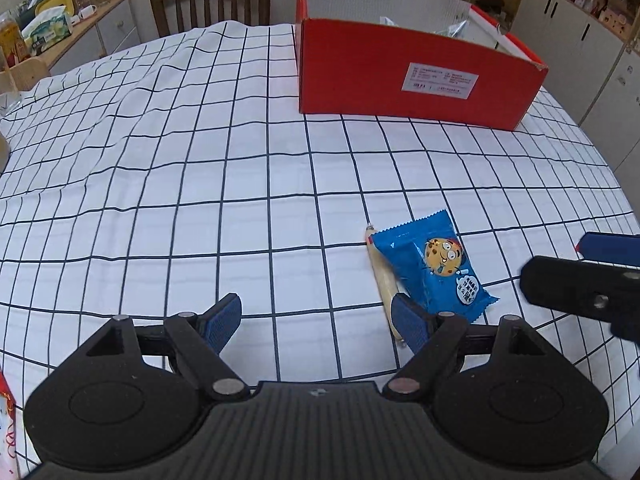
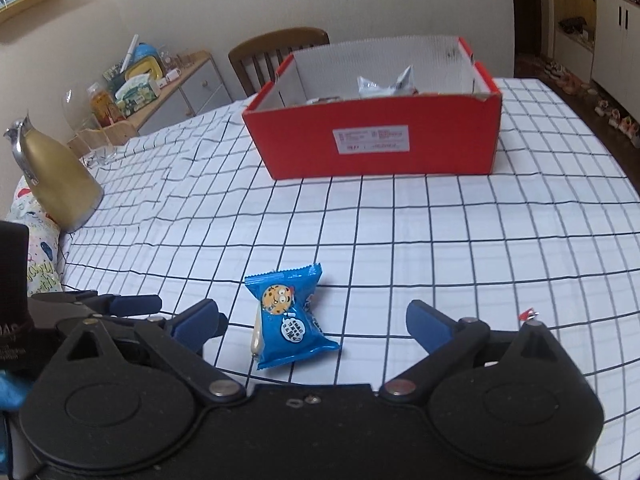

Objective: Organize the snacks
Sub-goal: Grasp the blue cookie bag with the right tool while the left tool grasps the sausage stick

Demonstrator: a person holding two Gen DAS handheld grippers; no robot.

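Observation:
A blue cookie packet (image 1: 436,268) lies on the checked tablecloth, partly over a cream sausage stick (image 1: 384,280). My left gripper (image 1: 316,320) is open and empty just left of them; its right pad sits over the stick's near end. In the right wrist view the blue cookie packet (image 2: 288,316) lies between the open fingers of my right gripper (image 2: 316,326), left of centre, with neither pad touching it. The cream sausage stick (image 2: 256,338) peeks out at the packet's left edge. The red box (image 2: 372,140) stands further back with silver packets (image 2: 384,84) inside.
A gold jug (image 2: 60,184) stands at the table's left edge. A wooden chair (image 1: 212,0) is behind the table, and a sideboard (image 1: 72,28) with clutter at the far left. A small red-tipped thing (image 2: 528,314) lies by my right gripper's right finger. The red box (image 1: 416,80) blocks the far right.

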